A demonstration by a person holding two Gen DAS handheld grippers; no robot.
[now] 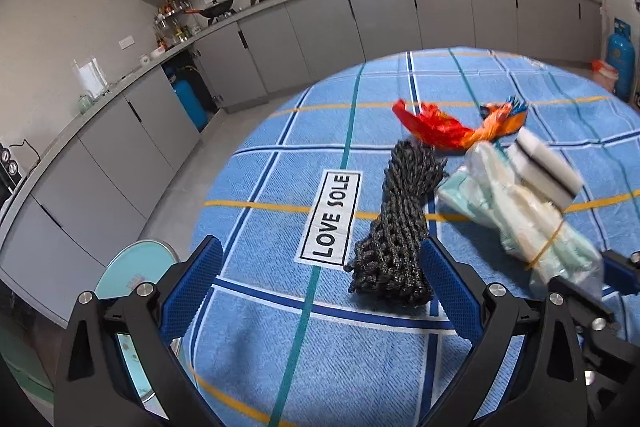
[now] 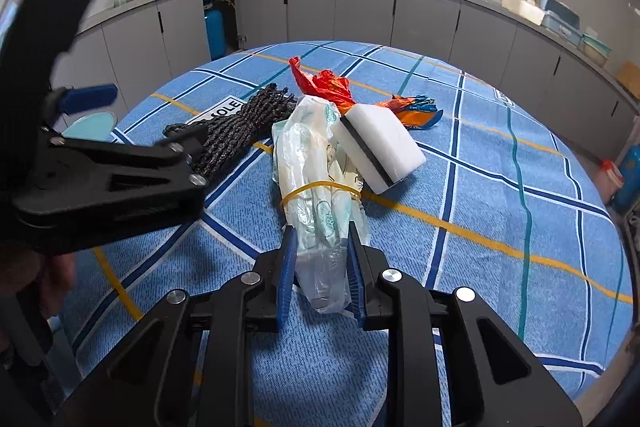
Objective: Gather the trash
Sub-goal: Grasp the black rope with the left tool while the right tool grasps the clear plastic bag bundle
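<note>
On the blue checked tablecloth lies a dark braided rope bundle. My left gripper is open, its blue fingers wide apart on either side of the rope's near end, with the right finger close beside it. A clear plastic bag bundle tied with a yellow rubber band lies lengthwise towards me. My right gripper is shut on its near end, both pads pressing the plastic. A white sponge with a black layer leans on the bundle. Behind it lies a crumpled red and orange wrapper.
The round table's edge curves close on the left, with a pale teal round seat below it. A "LOVE SOLE" label is on the cloth. Grey kitchen cabinets ring the room, and a blue gas cylinder stands far right.
</note>
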